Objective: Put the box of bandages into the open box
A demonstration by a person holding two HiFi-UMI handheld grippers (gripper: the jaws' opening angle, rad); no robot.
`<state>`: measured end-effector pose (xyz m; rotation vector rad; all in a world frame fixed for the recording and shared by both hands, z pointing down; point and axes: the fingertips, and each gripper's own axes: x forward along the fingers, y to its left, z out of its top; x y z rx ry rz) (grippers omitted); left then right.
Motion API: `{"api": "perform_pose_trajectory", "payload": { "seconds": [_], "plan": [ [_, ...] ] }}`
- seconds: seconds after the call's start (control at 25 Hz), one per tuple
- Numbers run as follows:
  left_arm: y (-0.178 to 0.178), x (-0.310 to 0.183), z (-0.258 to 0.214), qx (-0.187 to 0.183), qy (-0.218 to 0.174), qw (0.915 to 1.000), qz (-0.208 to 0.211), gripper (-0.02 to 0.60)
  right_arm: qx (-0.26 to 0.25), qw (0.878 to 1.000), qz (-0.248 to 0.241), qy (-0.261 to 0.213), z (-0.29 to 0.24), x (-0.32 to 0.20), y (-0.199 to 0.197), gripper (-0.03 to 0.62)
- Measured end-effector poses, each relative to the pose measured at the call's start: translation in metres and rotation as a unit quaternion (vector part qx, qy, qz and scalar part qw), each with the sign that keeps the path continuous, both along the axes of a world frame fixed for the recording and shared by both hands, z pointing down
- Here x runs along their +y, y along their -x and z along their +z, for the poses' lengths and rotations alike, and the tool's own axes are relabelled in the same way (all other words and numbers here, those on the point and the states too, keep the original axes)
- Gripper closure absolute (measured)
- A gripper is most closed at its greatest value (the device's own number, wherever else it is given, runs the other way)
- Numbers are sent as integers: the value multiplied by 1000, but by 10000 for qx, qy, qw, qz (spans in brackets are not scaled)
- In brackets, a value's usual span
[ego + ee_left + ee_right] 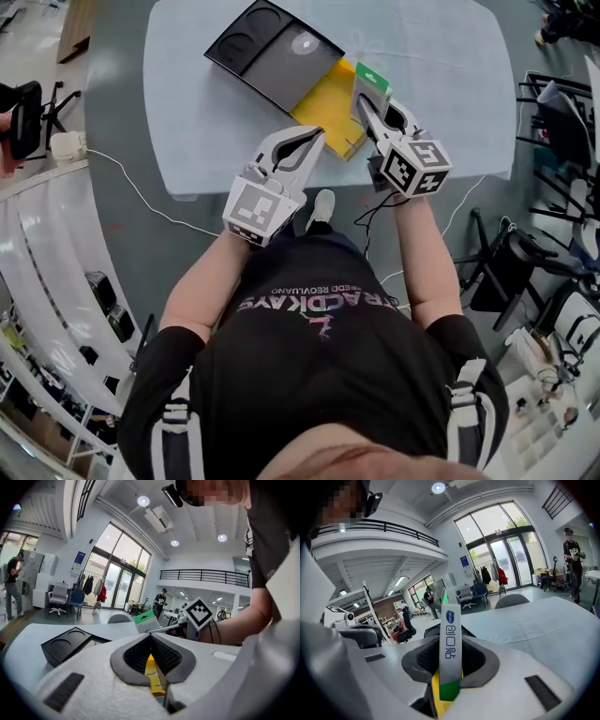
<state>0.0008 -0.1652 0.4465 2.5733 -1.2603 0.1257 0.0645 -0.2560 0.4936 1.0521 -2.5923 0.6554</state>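
The bandage box [372,82], white with a green end, stands upright between the jaws of my right gripper [367,105], which is shut on it. It is held just above the right edge of a yellow panel [328,105]. That panel adjoins the black open box [267,47] at the table's middle. In the right gripper view the bandage box [451,653] rises edge-on from the pads. My left gripper [317,134] has its tips together at the yellow panel's near corner, and yellow [151,667] shows through the gap behind the tips. The left gripper view shows the bandage box [146,620] and the black box [65,644].
The pale table [450,84] ends close in front of me. A white cable [141,192] runs over the floor at the left. Dark chairs and stands [511,272] crowd the right side. People stand far off in the hall.
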Motion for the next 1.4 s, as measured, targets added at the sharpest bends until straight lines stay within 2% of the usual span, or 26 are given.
{"api": "perform_pose_trajectory", "payload": {
  "seconds": [0.32, 0.6, 0.96, 1.12, 1.4],
  "plan": [
    [6, -3, 34, 233, 436, 9987, 121, 565, 819, 9930, -323, 784, 76, -8, 6, 505],
    [14, -8, 47, 287, 553, 9979, 182, 566, 1533, 9760, -920, 1241, 115, -6, 21, 505],
    [24, -14, 51, 10, 345, 9991, 255, 565, 2226, 9339, -1841, 2105, 154, 10, 33, 505],
    [27, -14, 54, 32, 371, 9991, 214, 565, 2225, 9197, -2171, 2399, 163, 17, 40, 505],
    [32, -9, 56, 39, 405, 9991, 147, 565, 2255, 8802, -2696, 3188, 176, 40, 42, 505]
  ]
}}
